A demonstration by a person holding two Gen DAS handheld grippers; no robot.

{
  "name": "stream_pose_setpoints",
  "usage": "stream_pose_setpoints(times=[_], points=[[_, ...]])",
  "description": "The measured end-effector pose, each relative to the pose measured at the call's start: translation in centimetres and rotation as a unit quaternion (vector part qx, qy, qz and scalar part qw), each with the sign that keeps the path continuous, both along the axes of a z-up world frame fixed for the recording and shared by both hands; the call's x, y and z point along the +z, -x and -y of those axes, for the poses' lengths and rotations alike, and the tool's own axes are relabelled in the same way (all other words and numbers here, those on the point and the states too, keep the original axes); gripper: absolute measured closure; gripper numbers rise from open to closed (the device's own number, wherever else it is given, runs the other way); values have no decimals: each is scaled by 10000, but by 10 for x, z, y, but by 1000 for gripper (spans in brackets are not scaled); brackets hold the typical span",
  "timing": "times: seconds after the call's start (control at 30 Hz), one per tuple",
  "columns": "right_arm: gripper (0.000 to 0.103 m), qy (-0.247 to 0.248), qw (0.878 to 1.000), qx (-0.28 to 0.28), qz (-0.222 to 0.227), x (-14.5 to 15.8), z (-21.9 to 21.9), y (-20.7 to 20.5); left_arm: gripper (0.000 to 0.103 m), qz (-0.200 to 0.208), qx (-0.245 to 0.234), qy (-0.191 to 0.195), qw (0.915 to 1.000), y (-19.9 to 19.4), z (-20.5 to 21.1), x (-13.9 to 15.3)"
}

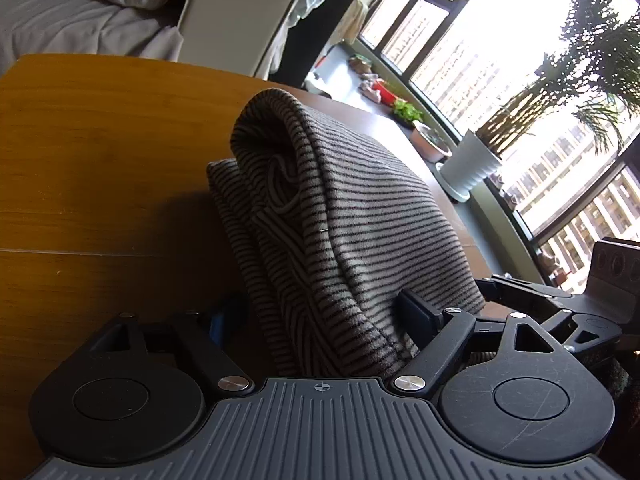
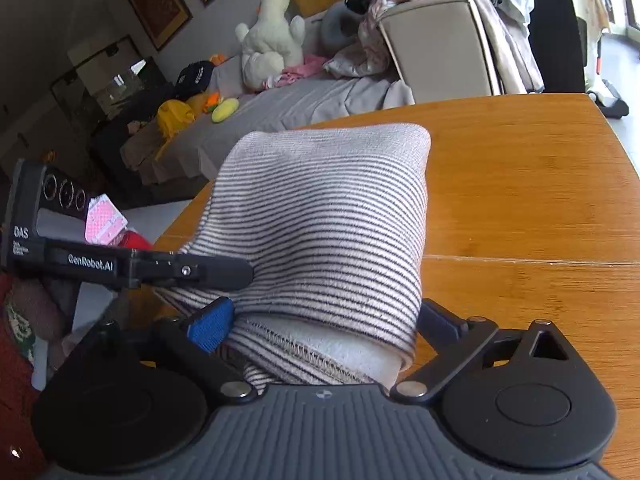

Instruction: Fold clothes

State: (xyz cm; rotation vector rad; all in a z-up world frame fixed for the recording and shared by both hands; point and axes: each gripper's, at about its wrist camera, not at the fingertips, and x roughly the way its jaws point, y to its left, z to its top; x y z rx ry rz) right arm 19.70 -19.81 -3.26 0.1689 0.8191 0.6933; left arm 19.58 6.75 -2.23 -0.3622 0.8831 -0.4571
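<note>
Striped knit garment [image 2: 324, 232] folded thick, wooden table [image 2: 520, 184]; both grippers spread around it.

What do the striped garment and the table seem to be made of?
Striped garment: probably a soft knit, perhaps fleecy; fuzzy surface, fine dark stripes, stitched hem.
Table: looks like wood or wood veneer with a smooth, slightly glossy finish; orange-brown grain lines and a straight seam show.

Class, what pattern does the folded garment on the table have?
The garment has thin dark stripes on pale grey, clearest in the right wrist view.
</note>
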Motion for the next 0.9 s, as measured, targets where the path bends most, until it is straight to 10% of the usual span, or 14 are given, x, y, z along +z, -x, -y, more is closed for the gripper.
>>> stream_pose_setpoints(times=[0.23, 0.9], points=[[9, 17, 9995, 248, 174, 3, -28, -18, 44, 359, -47, 287, 9989, 8, -10, -5], [11, 112, 9920, 1002, 757, 4, -151, -116, 46, 969, 1499, -55, 9839, -32, -133, 13]])
